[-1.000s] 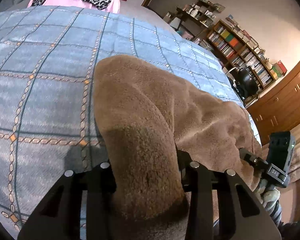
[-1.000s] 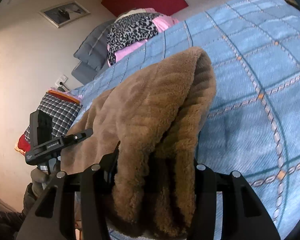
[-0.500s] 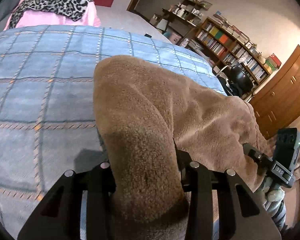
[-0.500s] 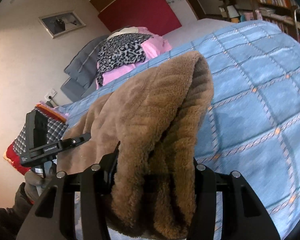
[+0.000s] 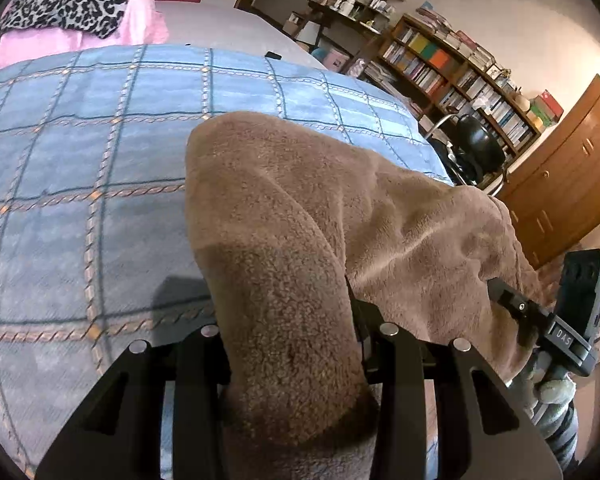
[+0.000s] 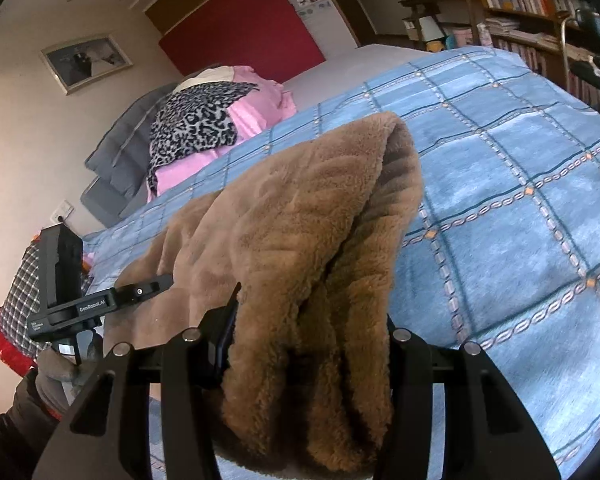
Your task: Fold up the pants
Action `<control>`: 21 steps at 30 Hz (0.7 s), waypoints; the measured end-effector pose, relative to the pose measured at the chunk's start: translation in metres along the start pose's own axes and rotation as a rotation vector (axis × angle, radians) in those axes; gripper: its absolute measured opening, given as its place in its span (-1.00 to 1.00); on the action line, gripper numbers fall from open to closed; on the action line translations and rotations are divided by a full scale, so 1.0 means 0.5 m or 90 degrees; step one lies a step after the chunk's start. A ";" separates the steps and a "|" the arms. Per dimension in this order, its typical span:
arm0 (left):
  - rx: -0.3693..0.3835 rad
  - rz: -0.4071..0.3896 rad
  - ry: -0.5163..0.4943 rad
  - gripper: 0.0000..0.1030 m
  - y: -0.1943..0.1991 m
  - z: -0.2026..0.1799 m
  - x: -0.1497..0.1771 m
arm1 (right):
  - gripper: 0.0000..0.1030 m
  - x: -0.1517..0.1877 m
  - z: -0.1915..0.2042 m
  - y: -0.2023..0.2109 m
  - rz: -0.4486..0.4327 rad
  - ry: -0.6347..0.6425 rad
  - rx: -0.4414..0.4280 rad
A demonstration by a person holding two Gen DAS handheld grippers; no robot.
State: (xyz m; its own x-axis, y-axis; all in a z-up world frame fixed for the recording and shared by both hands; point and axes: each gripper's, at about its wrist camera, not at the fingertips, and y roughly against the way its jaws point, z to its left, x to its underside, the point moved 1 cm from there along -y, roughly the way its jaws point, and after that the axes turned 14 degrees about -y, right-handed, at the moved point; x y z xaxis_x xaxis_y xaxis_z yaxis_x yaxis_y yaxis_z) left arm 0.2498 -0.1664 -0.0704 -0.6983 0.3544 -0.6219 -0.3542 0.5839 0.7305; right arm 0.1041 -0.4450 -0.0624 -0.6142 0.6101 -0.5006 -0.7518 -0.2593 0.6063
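The brown fleece pants [image 5: 300, 216] lie on the blue checked bedspread [image 5: 80, 160] with their near end lifted. My left gripper [image 5: 292, 344] is shut on one edge of the pants, and the cloth bulges over its fingers. My right gripper [image 6: 308, 344] is shut on the other edge of the pants [image 6: 300, 216], which hang bunched between its fingers. Each gripper shows in the other's view: the right one at the right edge [image 5: 556, 328], the left one at the left [image 6: 80, 300]. The fingertips are hidden by the fleece.
A leopard-print and pink pile [image 6: 208, 120] lies on grey pillows at the head of the bed. Bookshelves [image 5: 460, 68], a black chair [image 5: 476, 148] and a wooden wardrobe [image 5: 568, 172] stand beyond the bed's right side. A plaid cloth [image 6: 20, 300] lies at the left.
Both grippers have lifted and tilted upward with the pants still held; more of the room and the far bed shows now. The grip on the fleece is unchanged.
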 end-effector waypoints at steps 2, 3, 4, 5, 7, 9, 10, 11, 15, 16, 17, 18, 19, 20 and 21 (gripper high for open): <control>-0.001 -0.005 -0.004 -0.26 -0.017 -0.006 -0.016 | -0.05 -0.018 -0.013 -0.005 -0.004 -0.002 0.003; -0.003 -0.007 -0.008 -0.26 -0.024 -0.009 -0.020 | -0.05 -0.025 -0.020 -0.008 -0.005 -0.002 0.004; -0.005 -0.008 -0.011 -0.26 -0.032 -0.011 -0.023 | -0.05 -0.033 -0.028 -0.013 -0.006 -0.003 0.005; -0.009 -0.006 -0.015 -0.26 -0.044 -0.013 -0.027 | -0.05 -0.040 -0.035 -0.019 -0.005 -0.005 0.007; -0.016 0.000 -0.021 -0.26 -0.063 -0.014 -0.028 | -0.05 -0.049 -0.051 -0.035 -0.001 -0.010 0.010; -0.026 0.010 -0.028 -0.26 -0.081 -0.011 -0.025 | -0.05 -0.049 -0.065 -0.050 0.006 -0.017 0.018; -0.031 0.013 -0.032 -0.26 -0.088 -0.012 -0.022 | -0.05 -0.048 -0.076 -0.062 0.013 -0.021 0.023; -0.037 0.017 -0.038 -0.23 -0.095 -0.012 -0.018 | -0.05 -0.043 -0.080 -0.068 0.016 -0.022 0.027; -0.041 0.030 -0.030 0.02 -0.110 0.006 -0.003 | -0.04 -0.024 -0.108 -0.082 0.029 -0.041 0.040; -0.041 0.030 -0.027 0.09 -0.112 0.010 0.000 | -0.04 -0.020 -0.113 -0.084 0.031 -0.047 0.043; -0.043 0.032 -0.026 0.15 -0.114 0.013 0.003 | -0.02 -0.018 -0.118 -0.086 0.032 -0.051 0.044; -0.046 0.032 -0.026 0.18 -0.115 0.014 0.003 | 0.00 -0.016 -0.119 -0.086 0.032 -0.054 0.046; -0.051 0.032 -0.028 0.26 -0.115 0.013 0.003 | 0.01 -0.014 -0.122 -0.087 0.032 -0.056 0.048; -0.063 0.032 -0.035 0.37 -0.116 0.013 0.004 | 0.03 -0.014 -0.123 -0.087 0.030 -0.059 0.051; -0.077 0.034 -0.043 0.43 -0.117 0.011 0.005 | 0.08 -0.011 -0.123 -0.086 0.028 -0.059 0.054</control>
State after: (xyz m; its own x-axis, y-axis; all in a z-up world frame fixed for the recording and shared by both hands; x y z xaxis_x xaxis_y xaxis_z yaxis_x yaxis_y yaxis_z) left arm 0.2722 -0.1955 -0.1161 -0.6765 0.4328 -0.5958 -0.3925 0.4727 0.7890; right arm 0.1250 -0.4834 -0.1235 -0.6181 0.6673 -0.4155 -0.6993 -0.2254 0.6784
